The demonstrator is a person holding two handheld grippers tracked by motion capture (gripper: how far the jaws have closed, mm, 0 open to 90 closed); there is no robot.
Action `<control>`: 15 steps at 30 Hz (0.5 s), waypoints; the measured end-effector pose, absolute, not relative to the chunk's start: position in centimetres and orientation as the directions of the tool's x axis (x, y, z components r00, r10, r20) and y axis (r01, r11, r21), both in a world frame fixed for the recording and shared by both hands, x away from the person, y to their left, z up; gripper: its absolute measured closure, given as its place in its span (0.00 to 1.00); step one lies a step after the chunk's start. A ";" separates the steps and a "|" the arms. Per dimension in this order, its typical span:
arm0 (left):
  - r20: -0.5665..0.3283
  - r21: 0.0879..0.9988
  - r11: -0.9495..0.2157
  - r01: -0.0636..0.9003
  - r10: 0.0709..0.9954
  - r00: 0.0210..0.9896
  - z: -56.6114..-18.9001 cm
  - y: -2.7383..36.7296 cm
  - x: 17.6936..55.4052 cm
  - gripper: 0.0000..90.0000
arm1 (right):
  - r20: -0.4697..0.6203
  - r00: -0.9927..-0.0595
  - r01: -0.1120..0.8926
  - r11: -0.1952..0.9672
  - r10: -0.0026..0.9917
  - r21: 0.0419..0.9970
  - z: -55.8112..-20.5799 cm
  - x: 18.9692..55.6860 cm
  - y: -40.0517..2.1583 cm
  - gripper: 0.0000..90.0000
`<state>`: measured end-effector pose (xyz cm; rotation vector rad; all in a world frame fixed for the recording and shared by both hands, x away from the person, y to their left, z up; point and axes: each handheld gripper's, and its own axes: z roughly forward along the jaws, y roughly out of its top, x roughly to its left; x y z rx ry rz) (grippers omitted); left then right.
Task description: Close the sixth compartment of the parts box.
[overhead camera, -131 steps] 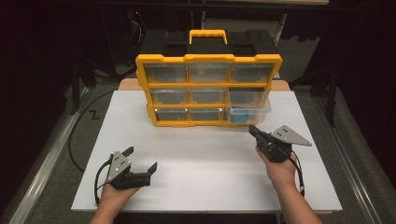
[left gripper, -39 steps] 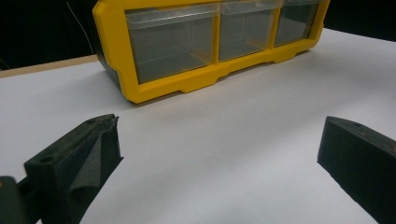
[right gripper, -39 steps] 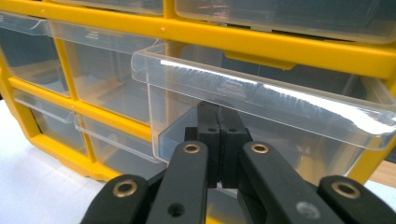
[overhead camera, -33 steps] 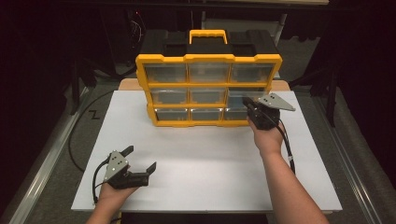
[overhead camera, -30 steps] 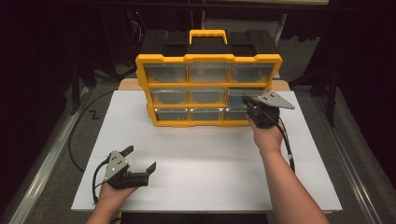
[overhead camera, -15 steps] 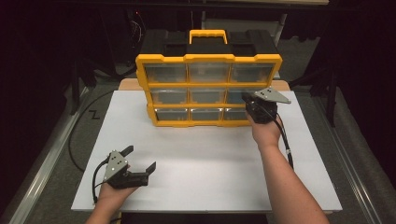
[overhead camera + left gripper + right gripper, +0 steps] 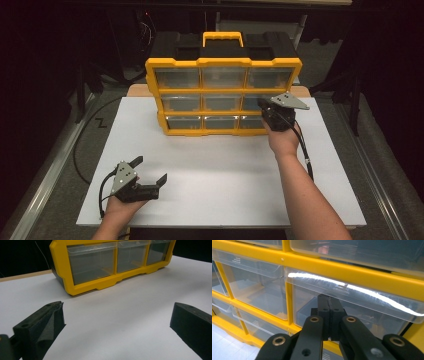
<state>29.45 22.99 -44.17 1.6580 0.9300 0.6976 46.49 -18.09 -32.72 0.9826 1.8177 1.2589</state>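
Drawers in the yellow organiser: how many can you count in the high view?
9, in three rows of three across the organiser front; the right gripper partly covers the middle-right and bottom-right ones.

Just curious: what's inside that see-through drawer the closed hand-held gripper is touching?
Through the middle-right drawer, a darker shape shows low inside; what it is cannot be told. The right hand-held gripper covers part of it.

One yellow organiser (image 7: 223, 95), nine clear drawers (image 7: 178, 78) in three rows, two grippers (image 7: 150, 175), one white board (image 7: 220, 165)
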 end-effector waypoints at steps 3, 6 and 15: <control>-0.005 0.963 -0.137 0.232 0.850 0.526 -44.2 23.0 29.4 0.00 | -0.135 -0.467 0.189 0.247 0.874 0.950 -32.7 46.5 -18.1 1.00; -0.007 0.963 -0.135 0.233 0.851 0.525 -44.2 23.0 29.5 0.00 | -0.137 -0.469 0.190 0.251 0.872 0.949 -32.7 46.5 -18.1 1.00; -0.006 0.962 -0.139 0.237 0.850 0.527 -44.2 23.0 29.5 0.00 | -0.091 -0.516 0.223 0.236 0.852 0.946 -32.6 45.7 -18.6 0.75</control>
